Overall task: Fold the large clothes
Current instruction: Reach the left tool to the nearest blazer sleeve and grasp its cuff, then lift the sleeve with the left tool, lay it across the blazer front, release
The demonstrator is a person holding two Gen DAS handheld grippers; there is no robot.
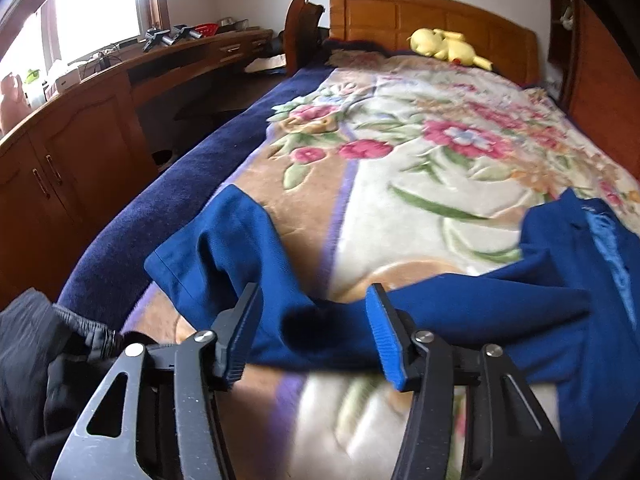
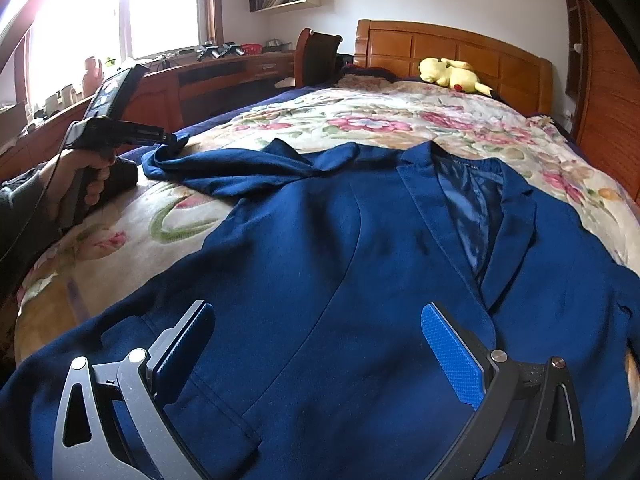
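blue jacket spread on the bed, both grippers over it

lies face up on the flowered blanket (image 2: pixel 360 120): blue jacket (image 2: pixel 340 240), collar toward the wooden headboard (image 2: pixel 452 46), lining showing at the neck. stretches out sideways toward the left gripper (image 1: pixel 312 328): one sleeve (image 1: pixel 224 248), cuff near the blanket's dark blue edge. straddles that sleeve with jaws partly apart, cloth between the pads; cannot tell whether they press on it. hovers low over the jacket's front: right gripper (image 2: pixel 316 344), jaws wide apart, gripping nothing. rests by the headboard: yellow plush toy (image 2: pixel 450 74). stands along the window wall: wooden desk (image 1: pixel 192 52).
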